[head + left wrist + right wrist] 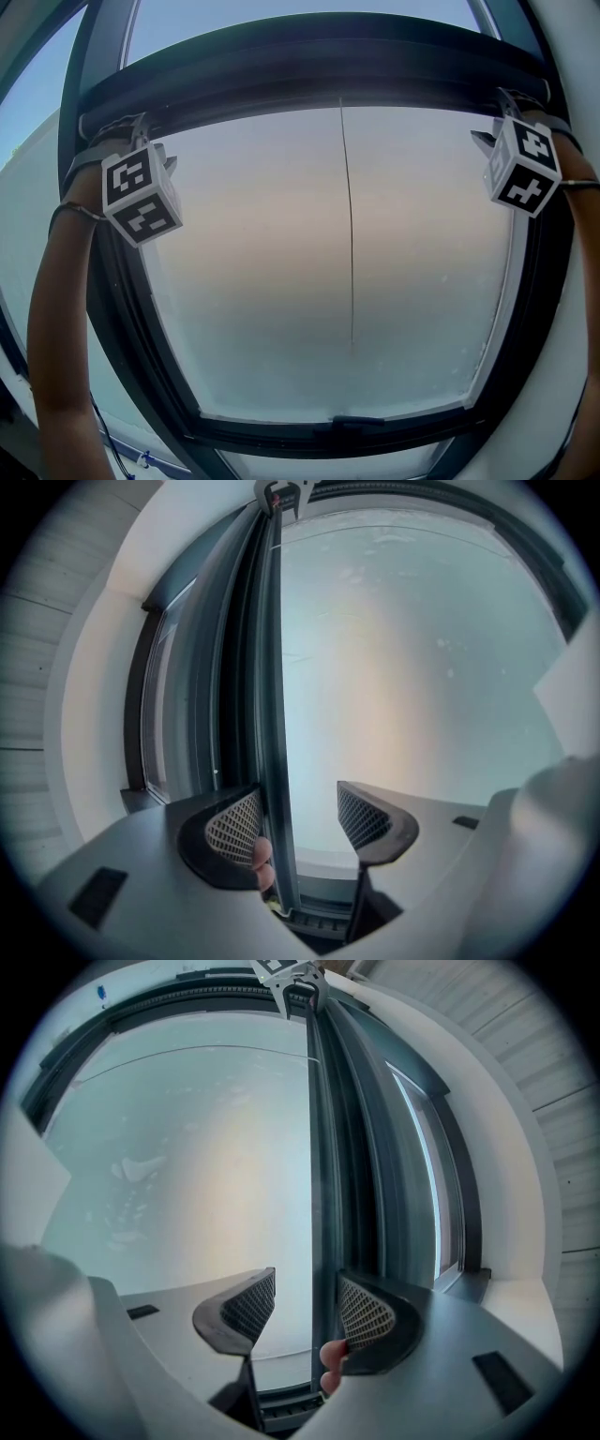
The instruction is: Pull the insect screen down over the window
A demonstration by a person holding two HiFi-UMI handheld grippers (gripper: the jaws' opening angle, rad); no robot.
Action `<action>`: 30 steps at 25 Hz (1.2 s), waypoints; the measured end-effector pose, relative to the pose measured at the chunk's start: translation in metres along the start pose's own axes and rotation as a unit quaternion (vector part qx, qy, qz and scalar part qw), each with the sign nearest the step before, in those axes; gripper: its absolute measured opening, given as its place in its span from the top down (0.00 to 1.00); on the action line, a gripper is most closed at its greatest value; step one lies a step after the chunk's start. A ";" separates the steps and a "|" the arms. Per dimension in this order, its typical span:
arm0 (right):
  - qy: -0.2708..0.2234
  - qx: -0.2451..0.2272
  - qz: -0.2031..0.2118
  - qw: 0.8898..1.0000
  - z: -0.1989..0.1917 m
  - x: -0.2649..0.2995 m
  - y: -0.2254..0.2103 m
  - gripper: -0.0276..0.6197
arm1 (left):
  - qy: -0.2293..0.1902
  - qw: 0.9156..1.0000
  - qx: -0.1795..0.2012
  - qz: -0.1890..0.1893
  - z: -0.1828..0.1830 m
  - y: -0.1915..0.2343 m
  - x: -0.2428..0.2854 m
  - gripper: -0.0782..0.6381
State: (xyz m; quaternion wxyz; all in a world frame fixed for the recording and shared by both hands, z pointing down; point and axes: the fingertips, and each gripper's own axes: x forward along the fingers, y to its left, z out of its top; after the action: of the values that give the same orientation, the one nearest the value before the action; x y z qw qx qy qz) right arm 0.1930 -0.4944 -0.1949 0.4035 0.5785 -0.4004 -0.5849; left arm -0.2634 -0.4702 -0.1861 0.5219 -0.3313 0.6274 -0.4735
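The insect screen's dark pull bar (319, 80) lies across the top of the window, with a thin cord (349, 234) hanging from its middle. My left gripper (127, 131) is at the bar's left end and my right gripper (511, 105) at its right end. In the left gripper view the left gripper (298, 791) is open and straddles the bar (277, 714); the left pad (234, 827) lies against it and the other stands apart. The right gripper (307, 1275) is open too, with the bar (323, 1194) close to its right pad (366, 1312).
Hazy glass (281, 281) fills the pane below the bar. The dark window frame (328, 433) runs along the bottom and both sides. Fingertips (264, 860) of a hand show behind the bar. White wall (94, 714) flanks the frame.
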 end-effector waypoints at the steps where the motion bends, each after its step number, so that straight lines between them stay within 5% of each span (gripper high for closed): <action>1: 0.000 0.001 0.000 1.000 0.001 0.000 0.001 0.67 | -0.001 1.000 -0.004 -0.001 0.000 -0.001 -0.001 0.55; 17: -0.013 0.003 0.073 0.997 -0.002 -0.025 0.064 0.67 | -0.050 0.997 -0.024 -0.058 0.004 -0.067 -0.031 0.55; 30: -0.016 0.015 0.074 0.997 -0.003 -0.043 0.101 0.67 | -0.065 0.993 -0.023 -0.094 0.006 -0.109 -0.048 0.55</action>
State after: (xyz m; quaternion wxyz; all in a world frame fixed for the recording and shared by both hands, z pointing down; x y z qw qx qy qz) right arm 0.1975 -0.4898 -0.0849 0.4305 0.5437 -0.4570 -0.5570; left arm -0.2548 -0.4636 -0.0677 0.5065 -0.4309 0.5693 -0.4834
